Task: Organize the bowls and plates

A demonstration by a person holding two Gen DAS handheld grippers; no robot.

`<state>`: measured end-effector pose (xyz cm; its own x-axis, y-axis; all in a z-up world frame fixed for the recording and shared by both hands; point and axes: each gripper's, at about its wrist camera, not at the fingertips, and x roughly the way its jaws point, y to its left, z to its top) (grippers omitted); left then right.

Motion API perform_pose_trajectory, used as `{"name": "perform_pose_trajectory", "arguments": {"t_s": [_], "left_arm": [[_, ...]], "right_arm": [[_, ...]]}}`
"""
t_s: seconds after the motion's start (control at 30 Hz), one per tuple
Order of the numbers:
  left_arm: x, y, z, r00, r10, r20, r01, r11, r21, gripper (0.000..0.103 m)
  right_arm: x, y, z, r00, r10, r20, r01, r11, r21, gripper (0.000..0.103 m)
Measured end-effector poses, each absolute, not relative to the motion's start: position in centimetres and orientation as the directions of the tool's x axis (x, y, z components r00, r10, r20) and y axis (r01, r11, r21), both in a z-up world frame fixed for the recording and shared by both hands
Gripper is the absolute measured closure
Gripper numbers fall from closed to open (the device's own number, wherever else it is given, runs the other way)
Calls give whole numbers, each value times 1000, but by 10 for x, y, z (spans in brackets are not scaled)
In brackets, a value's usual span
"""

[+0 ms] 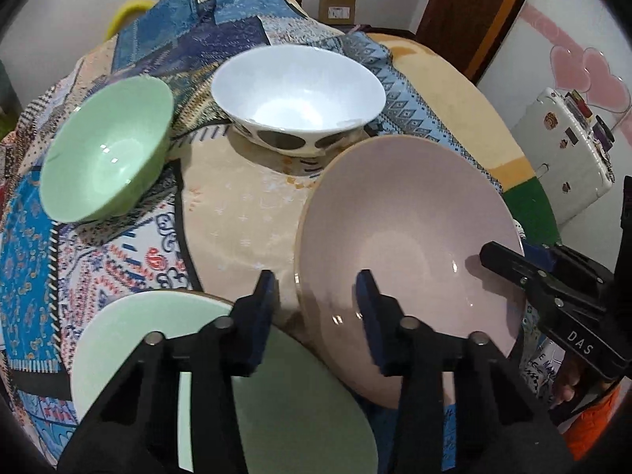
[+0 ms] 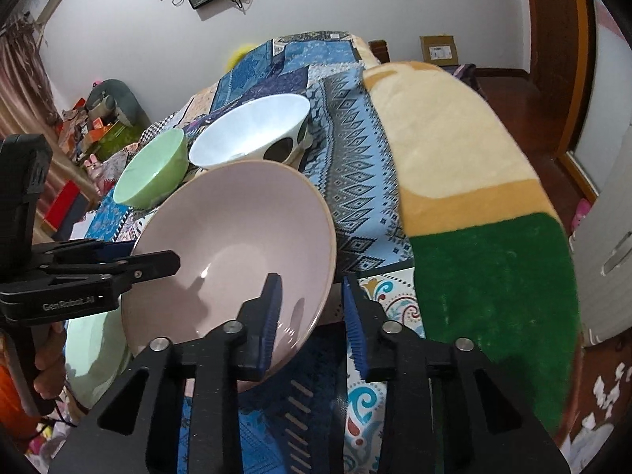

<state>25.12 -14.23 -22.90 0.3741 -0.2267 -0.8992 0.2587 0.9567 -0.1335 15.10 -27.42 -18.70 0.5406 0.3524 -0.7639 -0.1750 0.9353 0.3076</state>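
A large pink plate (image 1: pixel 410 245) is tilted above the patterned cloth, its lower edge over a green plate (image 1: pixel 292 407). My left gripper (image 1: pixel 316 308) straddles the pink plate's left rim with both jaws apart. My right gripper (image 2: pixel 312 316) straddles the plate's (image 2: pixel 237 245) right rim; its jaws are also apart. A green bowl (image 1: pixel 106 150) and a white spotted bowl (image 1: pixel 296 94) stand farther back. Both bowls show in the right wrist view, the green one (image 2: pixel 154 170) and the white one (image 2: pixel 252 134).
The bed is covered with a blue patchwork cloth (image 1: pixel 39 260) and a yellow and green blanket (image 2: pixel 474 197). A white case (image 1: pixel 568 150) stands on the right. Clutter (image 2: pixel 94 126) lies on the floor at the left.
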Motion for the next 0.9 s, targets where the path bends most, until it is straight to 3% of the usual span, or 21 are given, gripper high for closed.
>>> {"name": "perform_pose_trajectory", "arguments": {"t_s": [0.17,0.53,0.9], "left_arm": [[252,-147,-233,365,-243,-899,281,949,-143,77],[246,-144,-220,379,-254,-890,274,949,-154,77],[218,-120,-172,459,-272,-846,265,950,-162,77]], "right_arm": [[151,-271,-189,543,362,-758,-187,932,311,82],[148,-268,-175,560,345,-753,-163,937,308,82],[132,-250,-137,615,341,-711,-197,939,281,82]]}}
